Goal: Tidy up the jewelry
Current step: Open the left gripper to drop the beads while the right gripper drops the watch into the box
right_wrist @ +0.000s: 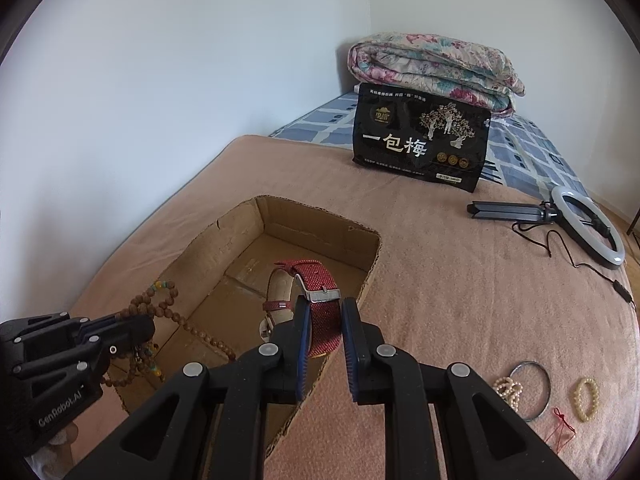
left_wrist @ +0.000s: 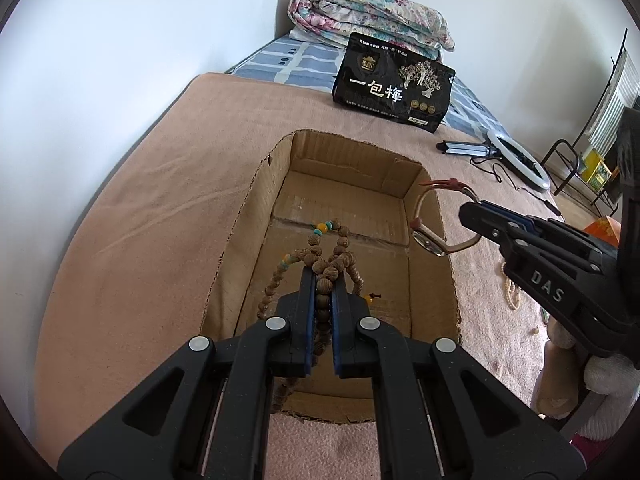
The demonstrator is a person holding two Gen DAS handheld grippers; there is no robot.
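Observation:
An open cardboard box sits sunk in the pink blanket on the bed. My left gripper is shut on a long string of brown wooden beads and holds it over the box; the beads hang into it, also in the right wrist view. My right gripper is shut on the strap of a red watch, held above the box's right edge; it shows in the left wrist view with the right gripper.
On the blanket at the right lie a pearl bracelet, a thin metal bangle, a cream bead bracelet and a red cord. A black snack bag, a ring light and a folded quilt lie beyond.

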